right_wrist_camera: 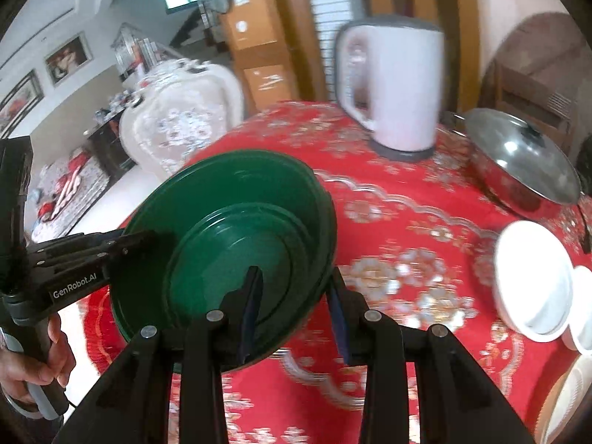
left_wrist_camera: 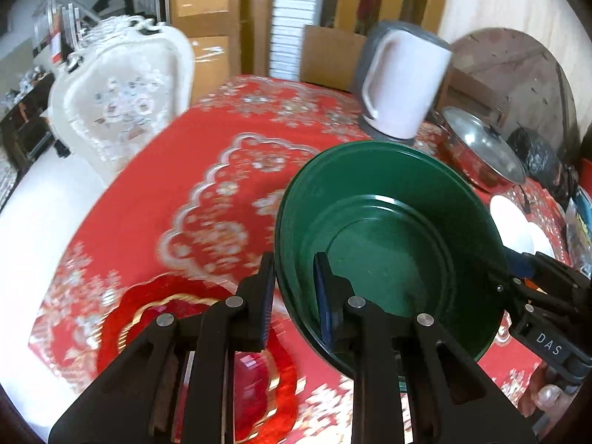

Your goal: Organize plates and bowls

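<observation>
The green bowl (left_wrist_camera: 388, 236) is gripped at its rim by the left gripper (left_wrist_camera: 296, 296) and on the opposite rim by the right gripper (right_wrist_camera: 296, 310), each closed on the wall. The bowl is held above the red tablecloth (left_wrist_camera: 207, 170), with a red plate (left_wrist_camera: 207, 362) left of it, a white kettle (left_wrist_camera: 399, 81) behind and white bowls (right_wrist_camera: 532, 277) to its right

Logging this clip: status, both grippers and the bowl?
Both grippers, left and right, shut on green bowl rim, opposite sides. Bowl tilted above red plate. Kettle beyond, clear.

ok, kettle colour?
White kettle with a grey lid and base; clearest in the right wrist view.
</observation>
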{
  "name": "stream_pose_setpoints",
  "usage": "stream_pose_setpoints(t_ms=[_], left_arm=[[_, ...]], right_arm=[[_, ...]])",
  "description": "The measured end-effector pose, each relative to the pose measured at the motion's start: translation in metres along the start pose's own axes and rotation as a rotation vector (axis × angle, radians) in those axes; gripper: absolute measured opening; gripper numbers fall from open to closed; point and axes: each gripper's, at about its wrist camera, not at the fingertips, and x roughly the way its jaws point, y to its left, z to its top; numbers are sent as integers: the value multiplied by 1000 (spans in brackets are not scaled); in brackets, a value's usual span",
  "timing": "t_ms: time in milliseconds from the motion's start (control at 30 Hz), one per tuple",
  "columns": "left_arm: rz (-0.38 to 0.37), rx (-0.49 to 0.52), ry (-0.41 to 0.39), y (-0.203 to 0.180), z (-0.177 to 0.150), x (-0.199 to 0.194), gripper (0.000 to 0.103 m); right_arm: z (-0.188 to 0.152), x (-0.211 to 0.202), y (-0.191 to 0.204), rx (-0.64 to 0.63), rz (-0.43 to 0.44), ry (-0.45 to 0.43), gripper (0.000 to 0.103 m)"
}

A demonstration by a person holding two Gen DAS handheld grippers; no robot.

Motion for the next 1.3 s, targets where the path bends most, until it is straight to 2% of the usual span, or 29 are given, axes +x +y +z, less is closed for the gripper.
stream_pose_setpoints(t_ms=[233, 667, 1033, 1300], left_arm=[[36, -73, -14, 53, -25, -26, 20], [62, -154, -16, 108, -69, -50, 20], [77, -210, 16, 136, -103, -46, 20], [74, -226, 46, 142, -113, -35, 20]], right_arm=[[-6, 12, 50, -75, 65, 21, 37], [-19, 33, 108, -162, 119, 68, 38], [-40, 53, 141, -216, 129, 139, 38], [-46, 58, 149, -226, 128, 160, 38]])
